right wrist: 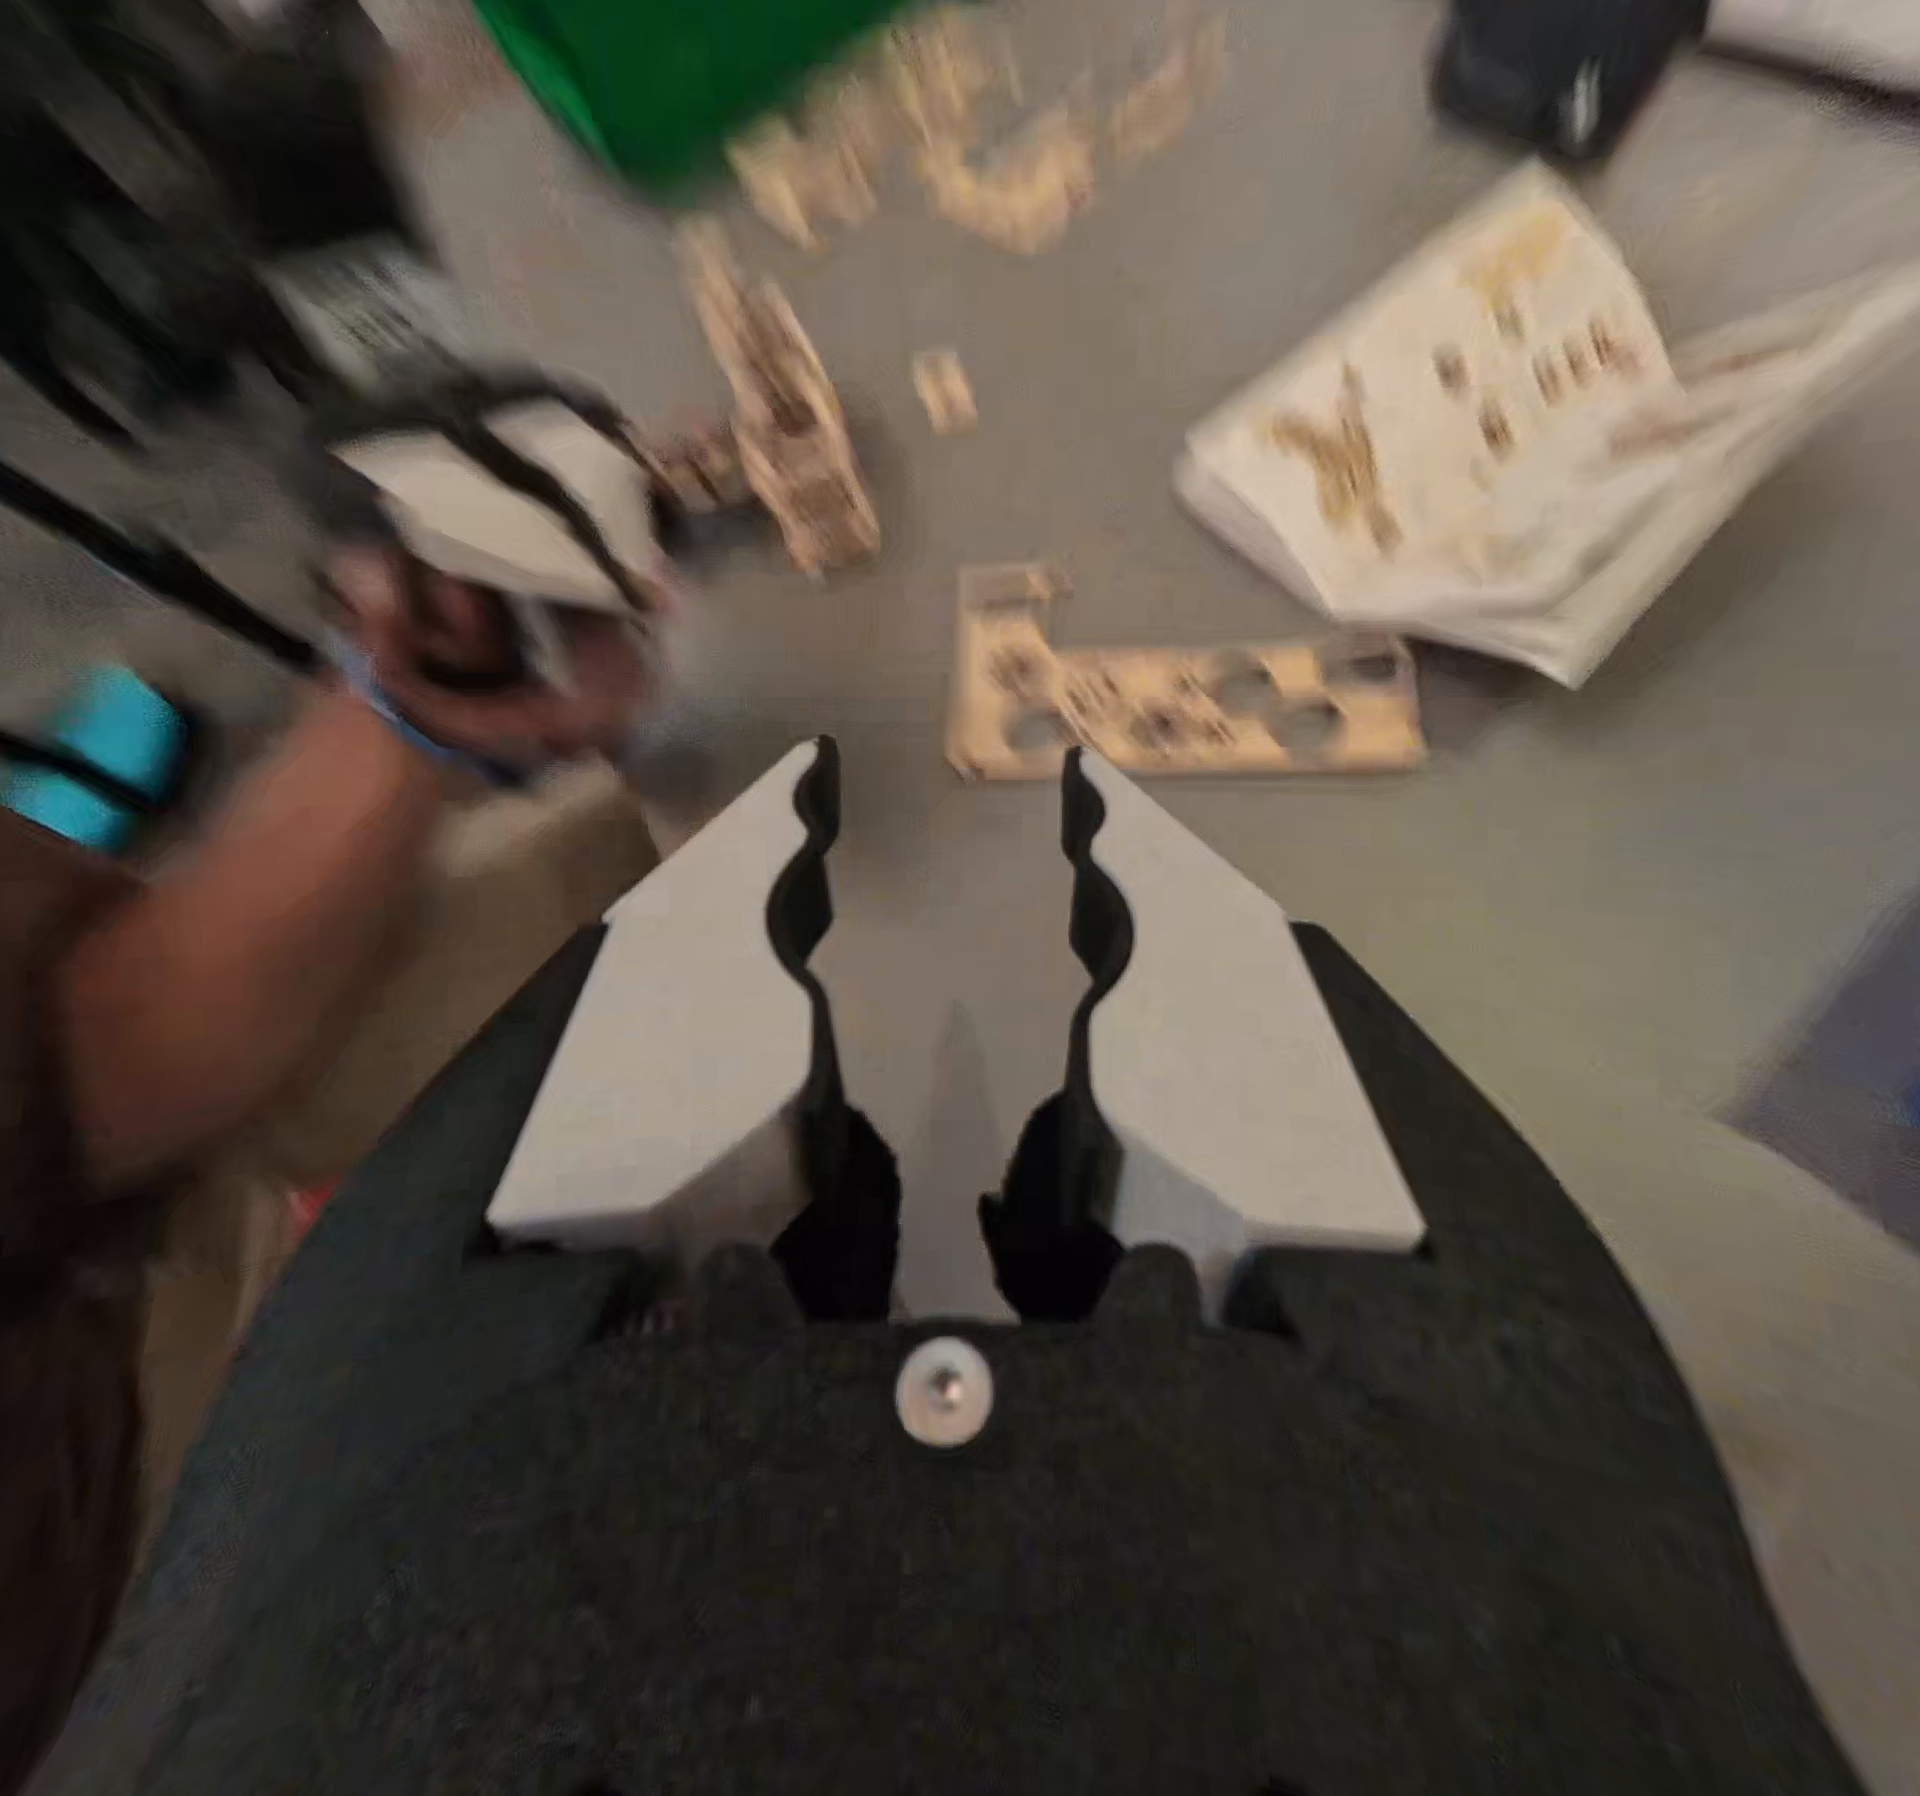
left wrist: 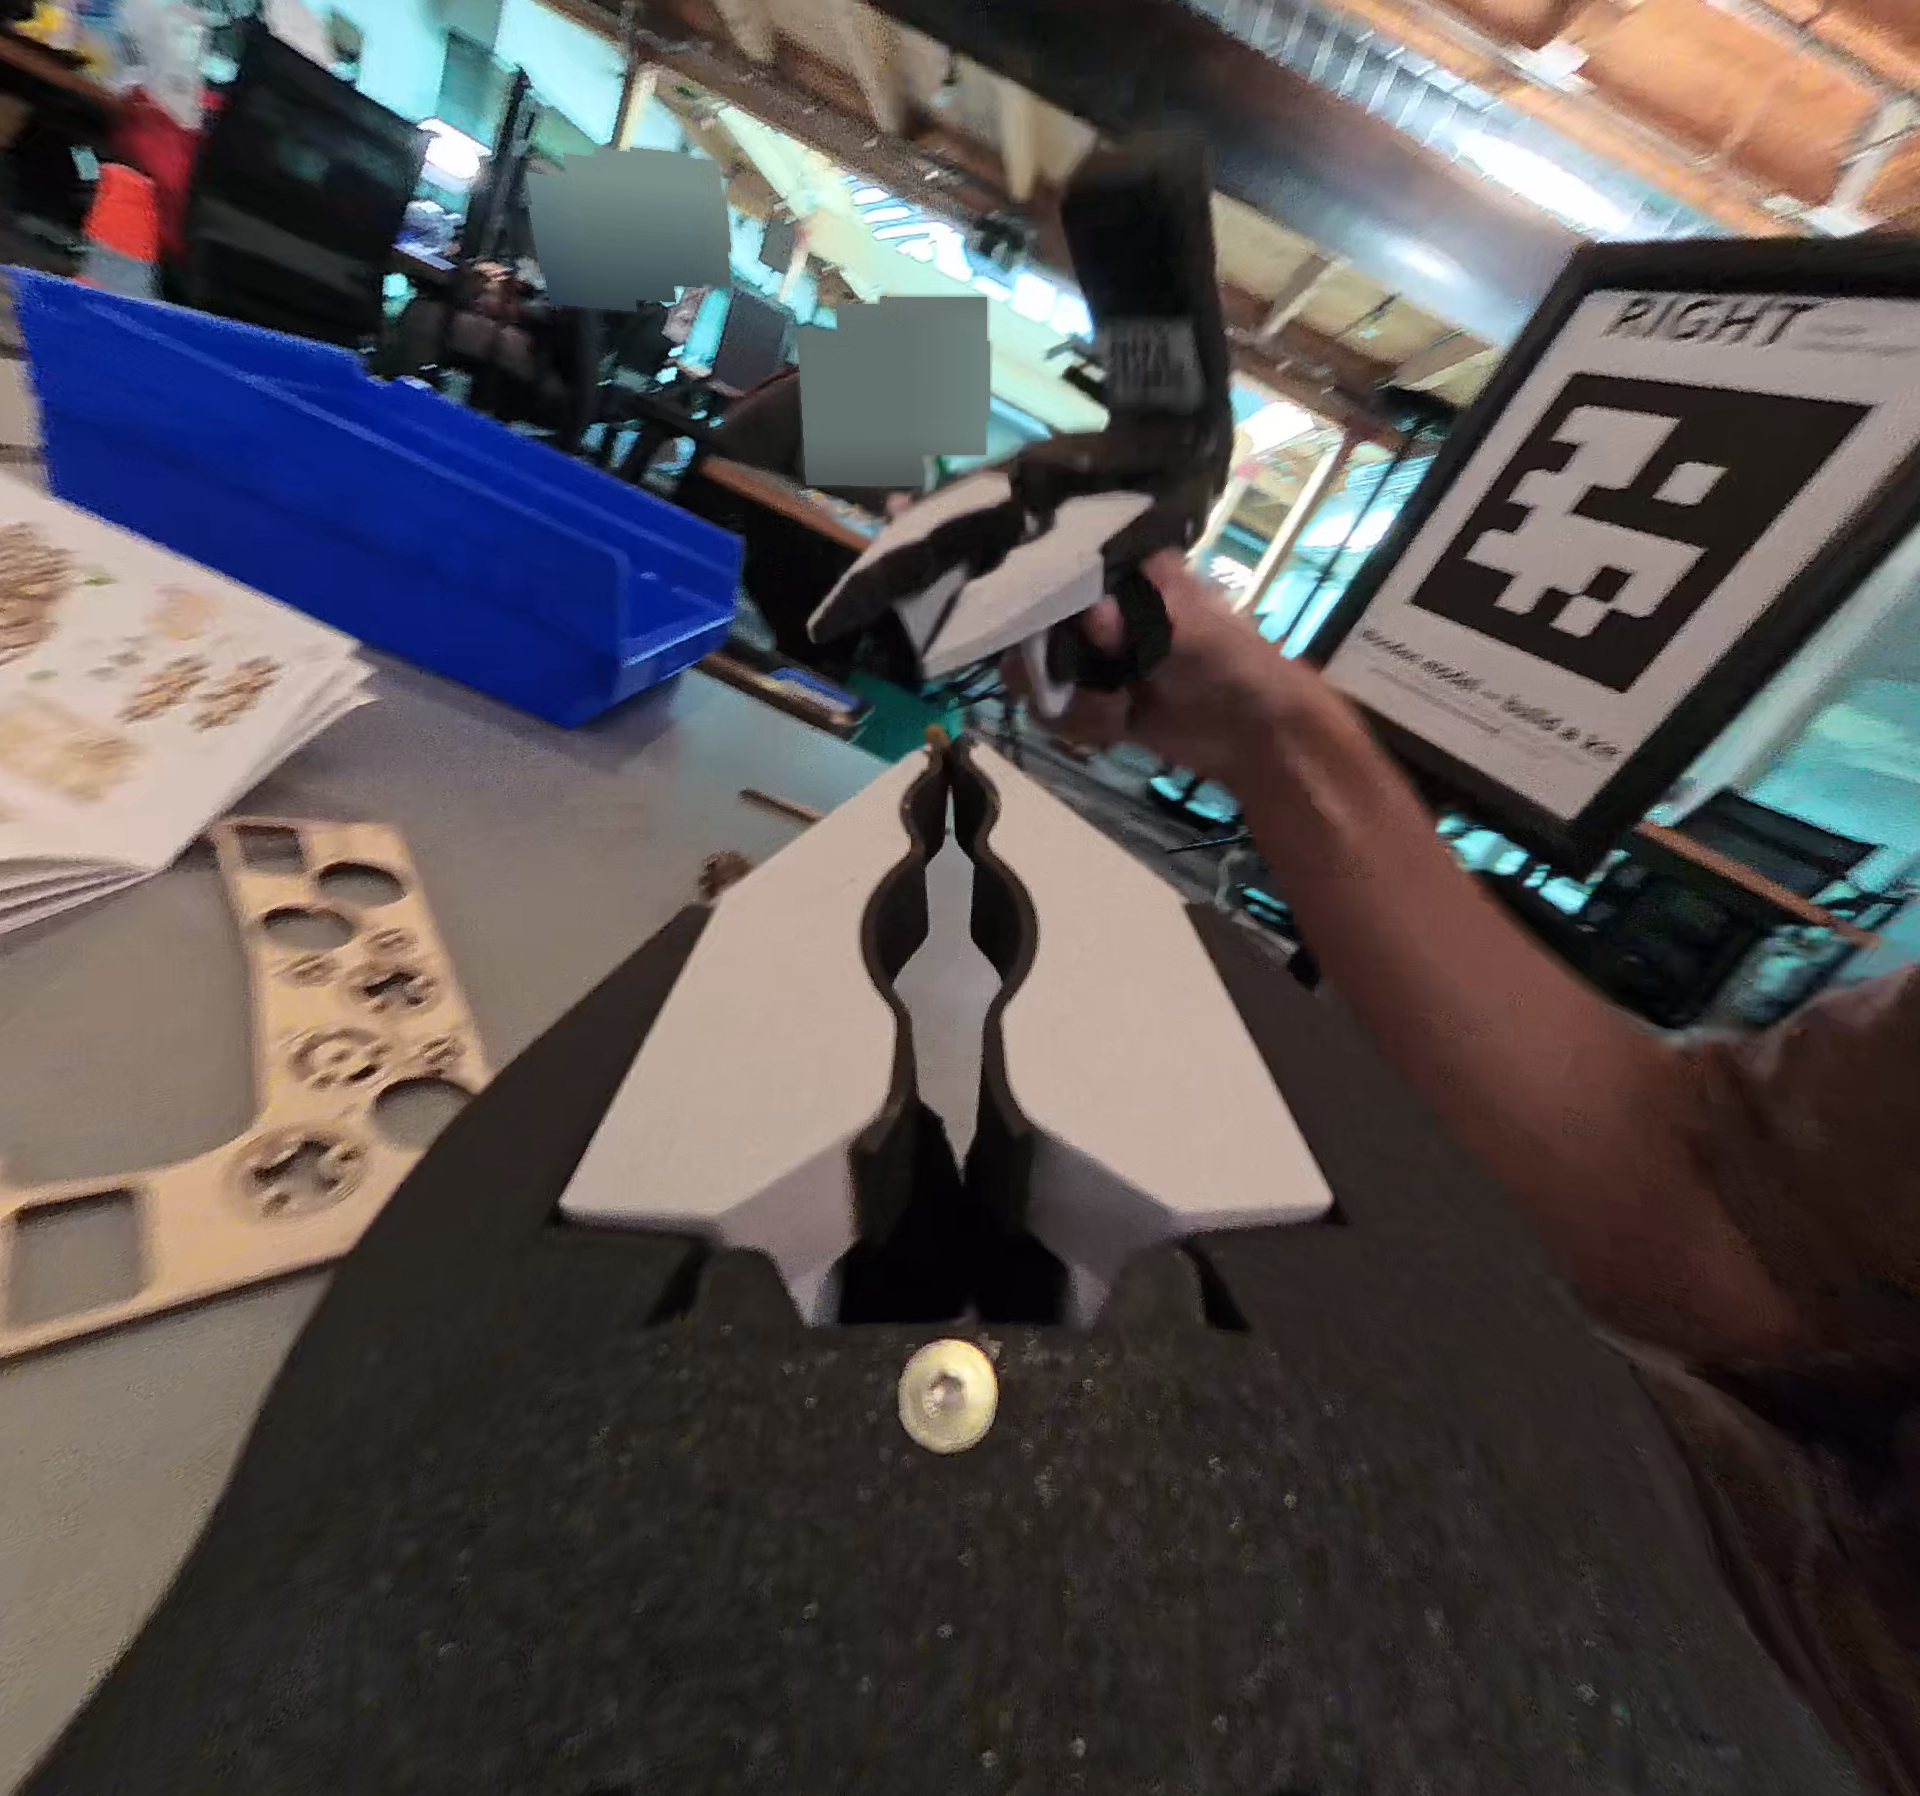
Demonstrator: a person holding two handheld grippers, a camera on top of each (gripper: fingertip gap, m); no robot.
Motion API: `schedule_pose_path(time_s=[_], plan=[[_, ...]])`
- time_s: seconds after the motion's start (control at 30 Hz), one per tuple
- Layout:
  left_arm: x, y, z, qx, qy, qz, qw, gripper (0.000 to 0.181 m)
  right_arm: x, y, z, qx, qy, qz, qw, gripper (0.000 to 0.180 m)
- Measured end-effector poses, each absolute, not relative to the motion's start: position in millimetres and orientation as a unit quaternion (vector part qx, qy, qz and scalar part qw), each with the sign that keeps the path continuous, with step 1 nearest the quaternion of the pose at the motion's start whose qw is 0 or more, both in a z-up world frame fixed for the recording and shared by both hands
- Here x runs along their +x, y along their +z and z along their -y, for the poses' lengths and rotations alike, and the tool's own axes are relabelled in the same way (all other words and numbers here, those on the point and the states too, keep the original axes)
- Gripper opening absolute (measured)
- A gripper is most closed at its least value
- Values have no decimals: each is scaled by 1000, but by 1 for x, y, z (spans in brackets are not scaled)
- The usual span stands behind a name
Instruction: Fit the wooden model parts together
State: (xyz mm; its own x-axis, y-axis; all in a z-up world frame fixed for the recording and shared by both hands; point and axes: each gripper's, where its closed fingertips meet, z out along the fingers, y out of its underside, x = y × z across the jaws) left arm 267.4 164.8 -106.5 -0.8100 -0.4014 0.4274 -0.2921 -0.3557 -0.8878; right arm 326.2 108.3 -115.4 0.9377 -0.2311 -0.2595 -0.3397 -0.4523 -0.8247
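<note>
My left gripper point(left wrist: 948, 759) is shut, and a tiny brown wooden part point(left wrist: 938, 735) peeks out between its tips. It is raised above the grey table point(left wrist: 582, 811). My right gripper point(right wrist: 948, 759) is open and empty, pointing down at the table. It also shows in the left wrist view point(left wrist: 883, 634), held in the air by a hand. A partly built wooden model point(right wrist: 790, 416) lies on the table ahead of it. The left gripper point(right wrist: 644, 541) shows blurred beside that model. A punched-out wooden sheet point(right wrist: 1184, 697) lies just beyond my right fingertips; it also shows in the left wrist view point(left wrist: 312, 1050).
An open instruction booklet point(right wrist: 1455, 458) lies at the right, also seen in the left wrist view point(left wrist: 135, 686). A blue bin point(left wrist: 364, 499) stands behind it. Loose wooden parts point(right wrist: 997, 146), a green object point(right wrist: 707, 11), a black object point(right wrist: 1558, 11) and a marker board point(left wrist: 1621, 541) are around. The gap from one gripper's tips to the other's is roughly 9 centimeters.
</note>
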Motion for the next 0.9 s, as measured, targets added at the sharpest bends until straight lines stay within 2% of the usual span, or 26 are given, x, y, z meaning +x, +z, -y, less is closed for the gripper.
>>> schedule_pose_path(time_s=[0.1, 0.2, 0.3, 0.43, 0.67, 0.83, 0.9], plan=[[262, -95, -149, -268, -798, -540, -6, 0, 298, -89, -101, -689, 164, -173, 685, 35], [262, -93, -138, -253, -813, -524, -32, 0, 282, -84, -96, -589, 270, -143, 748, 27], [267, -104, -127, -263, -800, -539, -31, 0, 274, -92, -105, -603, 300, -123, 729, 26], [274, -106, -119, -264, -797, -543, -24, 0, 279, -110, -111, -663, 263, -137, 688, 24], [276, -112, -99, -256, -787, -561, -33, 0, 278, -116, -102, -653, 284, -135, 689, 19], [276, -115, -87, -252, -781, -570, -38, 0, 277, -119, -94, -651, 284, -132, 691, 0], [277, -117, -84, -253, -779, -572, -41, 0, 278, -123, -91, -664, 269, -133, 685, 0]])
